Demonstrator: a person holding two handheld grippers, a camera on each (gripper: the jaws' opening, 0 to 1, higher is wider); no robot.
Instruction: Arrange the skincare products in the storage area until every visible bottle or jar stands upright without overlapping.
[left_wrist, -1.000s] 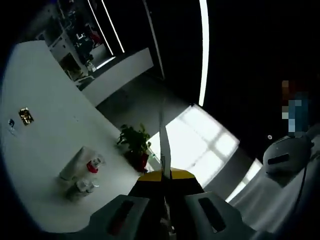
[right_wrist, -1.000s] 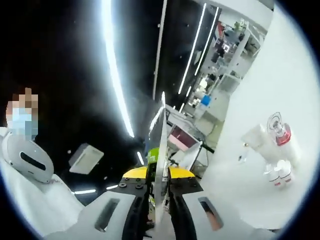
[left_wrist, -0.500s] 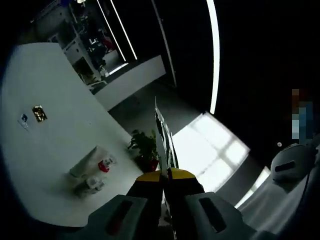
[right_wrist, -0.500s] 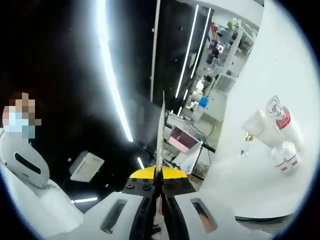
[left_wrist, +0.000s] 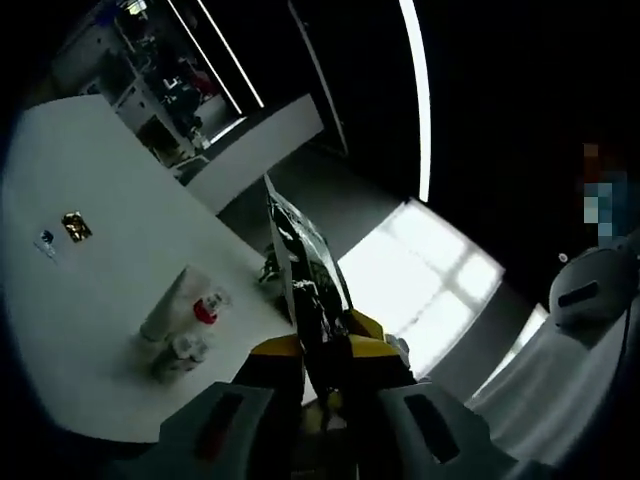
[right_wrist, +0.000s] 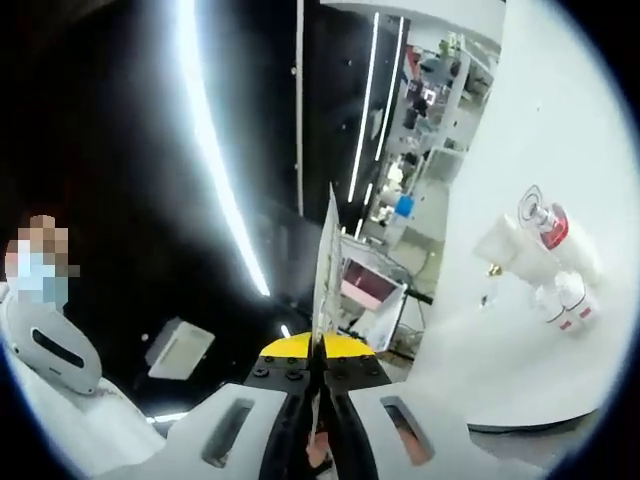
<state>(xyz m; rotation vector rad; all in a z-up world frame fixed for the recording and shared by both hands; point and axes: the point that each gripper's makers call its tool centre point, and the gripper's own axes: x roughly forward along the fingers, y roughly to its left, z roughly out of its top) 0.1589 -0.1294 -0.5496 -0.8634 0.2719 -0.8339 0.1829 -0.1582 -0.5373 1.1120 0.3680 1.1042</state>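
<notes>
Both my claws are clamped on thin printed cards: left gripper (left_wrist: 322, 372) on a tilted card (left_wrist: 305, 272), right gripper (right_wrist: 318, 362) on an edge-on card (right_wrist: 324, 262). The skincare products (left_wrist: 183, 322) sit clustered on the white table (left_wrist: 70, 300), well away, the tube (left_wrist: 165, 305) apparently lying flat. Risk: with both claws occupied I cannot grasp; reaching in could topple the small bottles (right_wrist: 562, 302).

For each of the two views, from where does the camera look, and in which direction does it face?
Left gripper view: rides on the left gripper, facing along its jaws, shut on a thin card; the white table with the skincare bottles lies left.
Right gripper view: rides on the right gripper, jaws shut on a thin sheet; the white table lies right.
Shared: the bottle cluster and a person in white.
</notes>
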